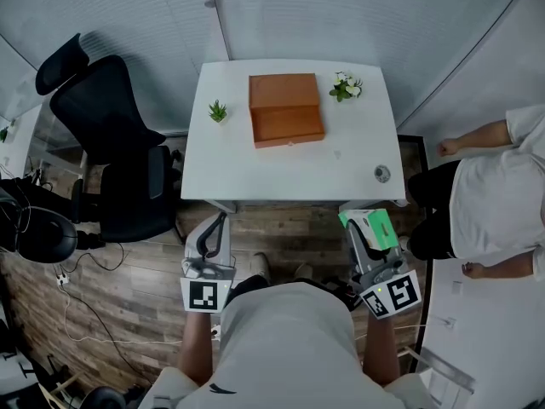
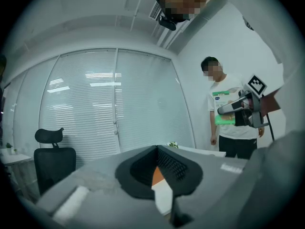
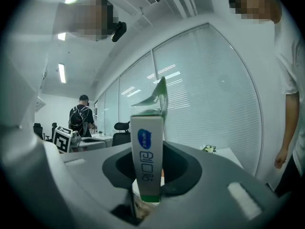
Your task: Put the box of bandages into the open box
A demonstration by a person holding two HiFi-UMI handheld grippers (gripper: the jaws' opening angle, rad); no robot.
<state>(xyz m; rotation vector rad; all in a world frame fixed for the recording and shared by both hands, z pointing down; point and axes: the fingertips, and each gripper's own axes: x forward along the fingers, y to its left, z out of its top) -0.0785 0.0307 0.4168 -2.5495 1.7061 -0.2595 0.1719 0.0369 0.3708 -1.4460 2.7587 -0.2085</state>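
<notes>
The open box (image 1: pixel 285 109), orange-brown with its lid raised, stands in the middle of the white table (image 1: pixel 255 169), toward the far side. My right gripper (image 1: pixel 362 233) is held short of the table's front edge, over the floor, shut on the green and white box of bandages (image 1: pixel 373 227). In the right gripper view the bandage box (image 3: pixel 147 161) stands upright between the jaws, its top flap sticking up. My left gripper (image 1: pixel 213 233) hangs level with it on the left, jaws together and nothing in them. The left gripper view also shows the right gripper (image 2: pixel 240 109) with the green box.
Two small potted plants (image 1: pixel 218 111) (image 1: pixel 346 86) flank the open box. A small round object (image 1: pixel 382 173) lies near the table's right front corner. A black office chair (image 1: pixel 111 143) stands left of the table. A person (image 1: pixel 494 194) stands on the right.
</notes>
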